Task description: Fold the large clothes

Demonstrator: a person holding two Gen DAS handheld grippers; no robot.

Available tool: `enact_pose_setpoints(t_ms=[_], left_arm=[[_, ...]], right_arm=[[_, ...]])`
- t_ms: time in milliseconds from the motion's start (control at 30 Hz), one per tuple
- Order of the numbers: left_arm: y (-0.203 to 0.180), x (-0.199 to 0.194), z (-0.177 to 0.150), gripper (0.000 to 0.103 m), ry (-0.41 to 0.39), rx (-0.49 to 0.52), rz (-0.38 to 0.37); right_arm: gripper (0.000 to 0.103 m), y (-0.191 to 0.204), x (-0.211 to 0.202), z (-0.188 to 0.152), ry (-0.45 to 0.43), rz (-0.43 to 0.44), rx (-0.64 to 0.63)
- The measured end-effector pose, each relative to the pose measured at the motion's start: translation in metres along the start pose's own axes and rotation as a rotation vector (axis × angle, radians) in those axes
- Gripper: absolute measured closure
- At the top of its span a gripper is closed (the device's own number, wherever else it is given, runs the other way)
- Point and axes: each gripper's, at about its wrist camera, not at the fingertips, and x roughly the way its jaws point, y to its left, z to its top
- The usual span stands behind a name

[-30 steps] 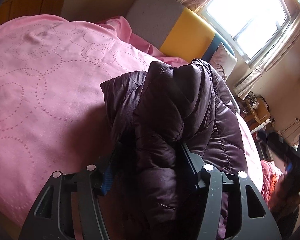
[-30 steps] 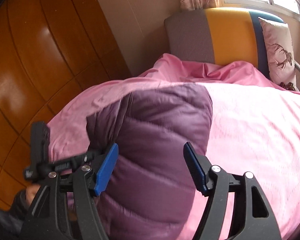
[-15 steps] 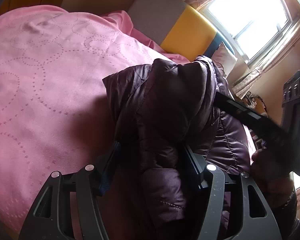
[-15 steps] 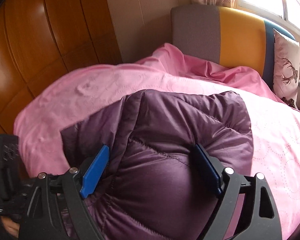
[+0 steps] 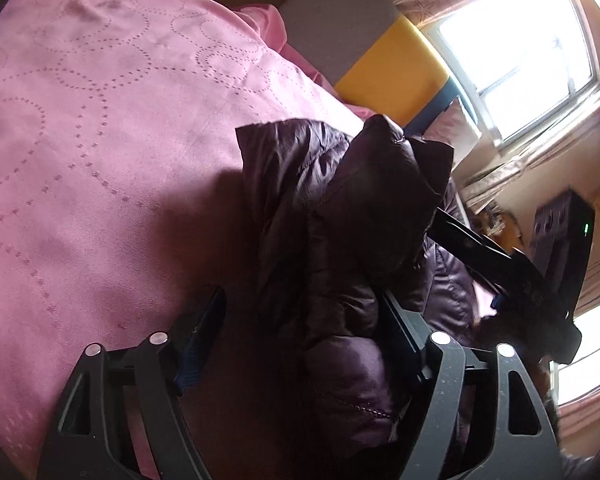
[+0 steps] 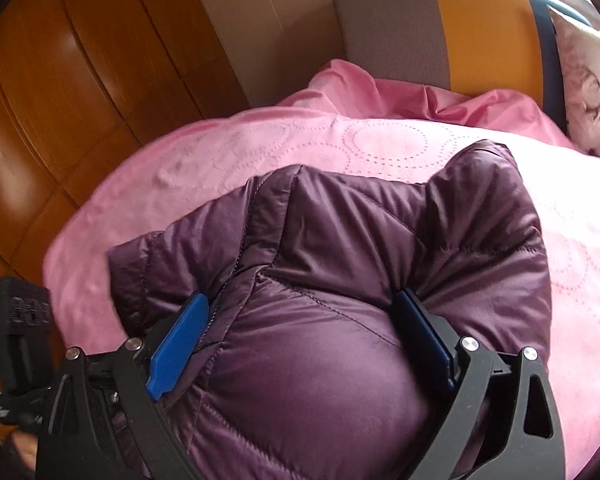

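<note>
A dark purple quilted puffer jacket lies bunched on the pink bedcover. My left gripper straddles one end of it with its jaws opening. The fabric rests against the right finger, and a gap shows beside the left one. In the right wrist view the jacket bulges up between the blue pads of my right gripper. Its jaws are opening wide, and the puffy fabric only brushes them. The right gripper's black body shows at the right edge of the left wrist view.
A grey and yellow headboard with a patterned pillow stands at the far end of the bed. Wooden wardrobe panels line the left side. A bright window with curtains is beyond the bed. Pink cover surrounds the jacket.
Both grippers sank toward the bed with the jacket, and both jaws widened. The right gripper came into the left wrist view. The jacket has spread lower and wider on the cover.
</note>
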Motion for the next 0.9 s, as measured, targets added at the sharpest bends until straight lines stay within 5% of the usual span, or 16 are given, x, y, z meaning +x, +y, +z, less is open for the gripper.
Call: enact_pose_setpoints(t_ms=[233,467,900], left_arm=[[-0.008,-0.023,0.005,0.026,-0.010,-0.009,-0.054],[-0.015,-0.027,0.014,0.018,-0.003,-0.066,-0.111],[-0.011,0.000,0.020,0.014,0.066,-0.076,-0.102]], right_arm=[[0.004,-0.031,-0.064,-0.024,-0.074,-0.014,0.087],[0.002,-0.058,-0.085,-0.064,-0.024,-0.043,0.164],[0.002,-0.108,-0.072,-0.086,0.071,0.219,0.327]])
